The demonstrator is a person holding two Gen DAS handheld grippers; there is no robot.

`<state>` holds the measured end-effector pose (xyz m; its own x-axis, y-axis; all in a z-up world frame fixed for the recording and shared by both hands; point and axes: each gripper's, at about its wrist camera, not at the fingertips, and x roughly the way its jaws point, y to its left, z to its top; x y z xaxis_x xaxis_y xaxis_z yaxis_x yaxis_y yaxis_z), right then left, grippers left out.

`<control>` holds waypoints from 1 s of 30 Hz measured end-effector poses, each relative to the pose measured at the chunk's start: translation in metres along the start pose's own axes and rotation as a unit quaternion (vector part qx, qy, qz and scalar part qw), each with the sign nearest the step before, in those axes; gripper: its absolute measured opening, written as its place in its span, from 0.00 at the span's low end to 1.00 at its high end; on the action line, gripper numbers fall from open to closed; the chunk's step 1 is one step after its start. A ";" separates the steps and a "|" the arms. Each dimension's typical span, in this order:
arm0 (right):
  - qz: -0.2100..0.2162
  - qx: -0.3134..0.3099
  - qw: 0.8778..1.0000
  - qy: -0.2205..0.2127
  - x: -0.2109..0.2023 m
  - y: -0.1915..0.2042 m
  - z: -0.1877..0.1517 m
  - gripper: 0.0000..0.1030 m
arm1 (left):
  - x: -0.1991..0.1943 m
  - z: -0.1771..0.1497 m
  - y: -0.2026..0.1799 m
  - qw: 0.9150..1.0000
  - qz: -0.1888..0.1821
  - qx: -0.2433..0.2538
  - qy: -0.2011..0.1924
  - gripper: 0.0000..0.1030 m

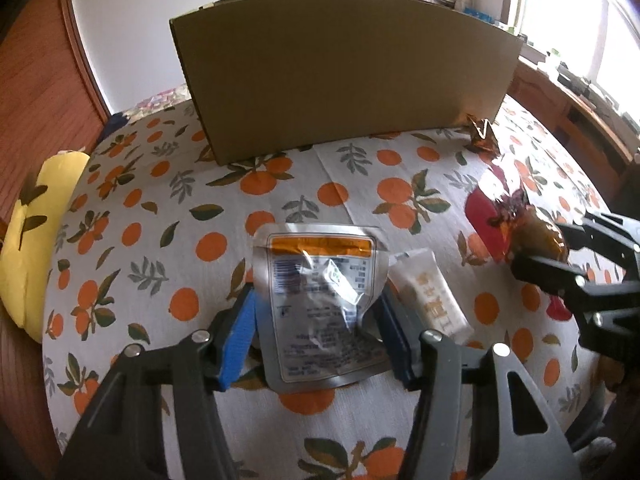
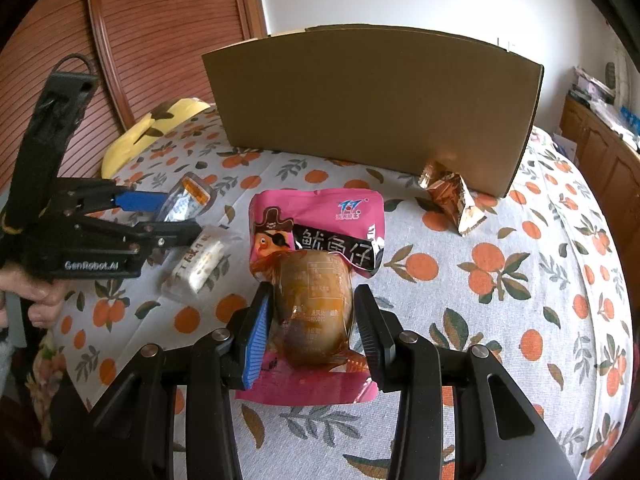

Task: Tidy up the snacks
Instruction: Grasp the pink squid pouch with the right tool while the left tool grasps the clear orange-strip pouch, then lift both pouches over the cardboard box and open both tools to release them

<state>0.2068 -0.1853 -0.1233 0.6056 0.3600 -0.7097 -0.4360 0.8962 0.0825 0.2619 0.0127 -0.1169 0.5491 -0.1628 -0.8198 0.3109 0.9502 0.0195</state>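
Observation:
My left gripper [image 1: 316, 304] is shut on a silver foil pouch [image 1: 324, 304] with an orange band, held just above the tablecloth; it shows in the right wrist view too [image 2: 186, 200]. My right gripper [image 2: 312, 316] is shut on a brown vacuum-packed snack [image 2: 316, 312], over a pink squid snack bag [image 2: 320, 216]; the same snack shows in the left wrist view [image 1: 536, 236]. A white nougat bar [image 1: 432, 296] lies right of the pouch. A gold triangular packet [image 2: 452, 200] lies by the cardboard box [image 2: 372, 108], whose tall wall stands at the back.
The table has an orange-print cloth [image 1: 160, 240]. A yellow cushion [image 1: 36, 232] sits at the left edge. A wooden slatted door [image 2: 160, 40] is behind left, a wooden cabinet [image 2: 600, 152] with clutter at the right.

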 end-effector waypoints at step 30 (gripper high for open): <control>-0.013 -0.004 0.999 -0.035 -0.023 -0.002 -0.002 0.40 | -0.083 0.008 -0.021 0.995 -0.020 -0.002 -0.100 0.56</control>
<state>0.1920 -0.1958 -0.1087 0.6622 0.3536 -0.6606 -0.4247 0.9035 0.0579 0.2154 0.0041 -0.0447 0.6792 -0.2496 -0.6902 0.3323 0.9431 -0.0140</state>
